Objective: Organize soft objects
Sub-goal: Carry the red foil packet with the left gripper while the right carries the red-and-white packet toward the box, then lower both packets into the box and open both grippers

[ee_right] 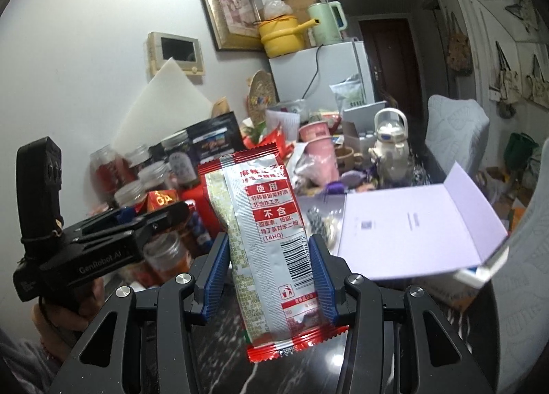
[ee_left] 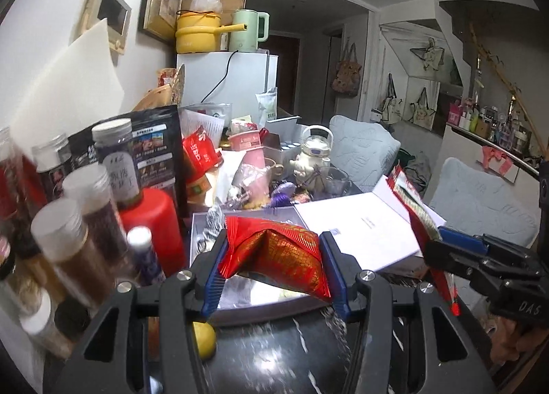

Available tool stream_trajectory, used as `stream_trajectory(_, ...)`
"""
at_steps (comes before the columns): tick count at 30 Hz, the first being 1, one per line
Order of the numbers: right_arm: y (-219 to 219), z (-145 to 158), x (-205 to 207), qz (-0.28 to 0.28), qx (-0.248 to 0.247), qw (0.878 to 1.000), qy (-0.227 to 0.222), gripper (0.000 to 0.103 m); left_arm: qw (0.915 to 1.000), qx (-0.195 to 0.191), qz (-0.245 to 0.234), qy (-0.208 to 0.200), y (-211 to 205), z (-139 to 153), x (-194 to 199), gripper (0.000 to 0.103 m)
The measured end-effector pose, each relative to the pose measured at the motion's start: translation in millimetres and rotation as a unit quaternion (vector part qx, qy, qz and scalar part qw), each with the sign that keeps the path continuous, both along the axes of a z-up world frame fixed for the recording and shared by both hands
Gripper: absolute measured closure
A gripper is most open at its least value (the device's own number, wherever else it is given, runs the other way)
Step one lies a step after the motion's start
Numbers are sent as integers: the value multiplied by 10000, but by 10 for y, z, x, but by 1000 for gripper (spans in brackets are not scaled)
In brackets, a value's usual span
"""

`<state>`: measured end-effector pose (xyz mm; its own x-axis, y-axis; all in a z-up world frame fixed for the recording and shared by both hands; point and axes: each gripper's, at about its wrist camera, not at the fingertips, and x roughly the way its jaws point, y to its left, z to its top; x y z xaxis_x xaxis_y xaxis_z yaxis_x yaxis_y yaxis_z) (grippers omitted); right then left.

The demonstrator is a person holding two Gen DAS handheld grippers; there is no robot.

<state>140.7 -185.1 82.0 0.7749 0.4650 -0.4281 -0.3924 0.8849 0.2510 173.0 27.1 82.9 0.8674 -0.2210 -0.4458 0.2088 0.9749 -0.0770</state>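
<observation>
Both grippers are built of matte black plastic. On the left gripper (ee_left: 274, 270), blue ribbed pads (ee_left: 214, 277) are fitted inside black fingers, and round silver screws (ee_left: 185, 275) are set at the linkage joints. The right gripper (ee_right: 269, 277) is made alike, with blue ribbed pads (ee_right: 322, 282) and silver screws (ee_right: 354, 279). At the left of the right wrist frame, white "GenRobot.AI" lettering is printed on the black body; "DAS" is moulded at the lower right of the left wrist frame.
</observation>
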Motion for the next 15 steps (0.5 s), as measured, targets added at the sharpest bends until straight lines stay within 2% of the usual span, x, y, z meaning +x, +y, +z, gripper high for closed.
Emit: stream_trajectory(15, 24, 77, 1010, -126, 128, 9998, -56, 57, 9991, -369, -176, -100, 1, 17, 905, 53)
